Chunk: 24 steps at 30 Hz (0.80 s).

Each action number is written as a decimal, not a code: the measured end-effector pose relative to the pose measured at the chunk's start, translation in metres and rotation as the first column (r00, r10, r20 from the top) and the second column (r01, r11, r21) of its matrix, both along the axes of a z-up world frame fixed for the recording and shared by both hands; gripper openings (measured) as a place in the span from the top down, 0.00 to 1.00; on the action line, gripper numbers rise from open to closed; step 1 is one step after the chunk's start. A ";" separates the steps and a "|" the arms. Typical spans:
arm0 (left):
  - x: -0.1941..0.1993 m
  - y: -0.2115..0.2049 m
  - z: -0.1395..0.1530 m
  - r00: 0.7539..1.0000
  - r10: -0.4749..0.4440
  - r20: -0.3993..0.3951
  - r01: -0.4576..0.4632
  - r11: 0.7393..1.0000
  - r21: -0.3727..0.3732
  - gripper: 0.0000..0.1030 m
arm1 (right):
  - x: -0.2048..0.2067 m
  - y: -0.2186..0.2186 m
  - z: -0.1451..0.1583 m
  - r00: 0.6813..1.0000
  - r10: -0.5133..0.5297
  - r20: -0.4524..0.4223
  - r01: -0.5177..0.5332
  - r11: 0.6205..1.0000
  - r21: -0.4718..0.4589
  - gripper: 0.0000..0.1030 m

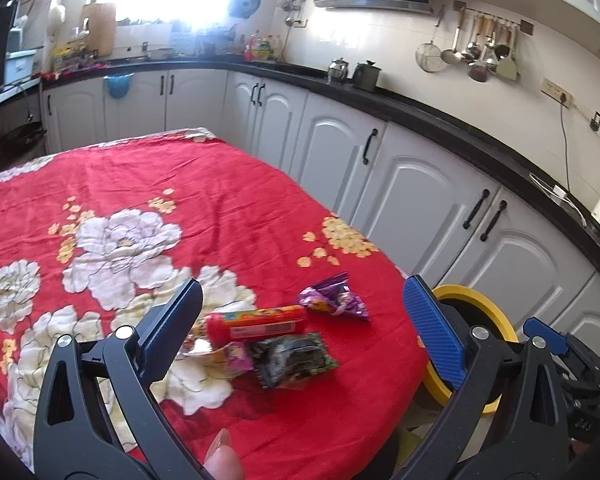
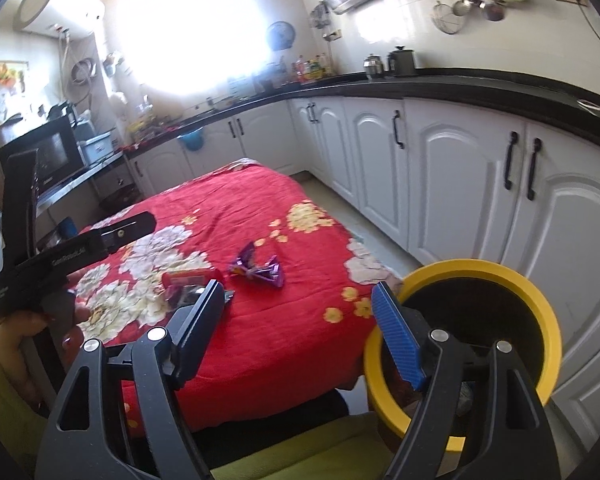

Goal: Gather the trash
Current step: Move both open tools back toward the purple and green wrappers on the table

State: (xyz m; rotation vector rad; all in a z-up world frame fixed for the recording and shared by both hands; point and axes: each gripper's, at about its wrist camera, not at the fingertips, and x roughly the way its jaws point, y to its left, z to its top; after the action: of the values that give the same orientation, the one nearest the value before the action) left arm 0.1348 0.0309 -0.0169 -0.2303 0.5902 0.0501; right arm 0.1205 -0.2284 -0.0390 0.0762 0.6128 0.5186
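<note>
**Both tongs spread above the table, wrappers lying loose**

While the left wrist view looks down at a slant over the table (image 1: pixel 100 184) with its red flowered cloth, the left gripper (image 1: pixel 304 320) fills the lower part of the frame with its jaws spread wide and nothing between the pads. A fingertip (image 1: pixel 222 458) shows at the bottom edge, just left of centre. Framed between the jaws, in the lower middle, lies the trash: a red tube wrapper (image 1: pixel 256 320), a purple wrapper (image 1: pixel 334 300) just to its right, and a dark wrapper (image 1: pixel 292 360) touching the tube's lower side. At the lower right, beyond the table's edge, a yellow-rimmed bin (image 1: pixel 496 320) stands partly hidden behind the right-hand jaw.

Seen from the right wrist view, the right gripper (image 2: pixel 300 320) also points downward with its jaws released and empty. Its blue pad sits in front of the yellow-rimmed bin (image 2: pixel 548 320) at the lower right. The purple wrapper (image 2: pixel 260 270) lies on the cloth at centre frame, the red tube wrapper (image 2: pixel 188 278) to its left, the dark wrapper (image 2: pixel 186 296) partly behind the left-hand jaw. At the left edge a hand (image 2: pixel 24 328) grips the left gripper's handle, whose body crosses the frame's left side; its jaws are out of this view.
</note>
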 end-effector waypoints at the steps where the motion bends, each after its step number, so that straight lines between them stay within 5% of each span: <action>1: -0.001 0.005 -0.001 1.000 0.004 -0.003 -0.004 1.000 -0.003 0.11 | 0.000 0.004 0.000 1.000 0.007 0.000 -0.007 1.000 -0.002 0.29; 19: -0.016 0.098 -0.041 0.988 0.109 -0.107 -0.116 0.991 -0.066 0.11 | 0.011 0.092 -0.023 0.986 0.149 -0.072 -0.154 0.986 -0.066 0.29; 24: -0.011 0.106 -0.060 0.986 0.073 -0.151 -0.090 0.990 -0.110 0.28 | 0.016 0.107 -0.032 0.982 0.162 -0.093 -0.170 0.982 -0.084 0.29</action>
State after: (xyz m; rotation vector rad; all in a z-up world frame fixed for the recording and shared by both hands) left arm 0.1234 0.1369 -0.0765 -0.3666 0.7309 0.1130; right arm 0.1364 -0.1216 -0.0705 -0.0405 0.7303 0.6508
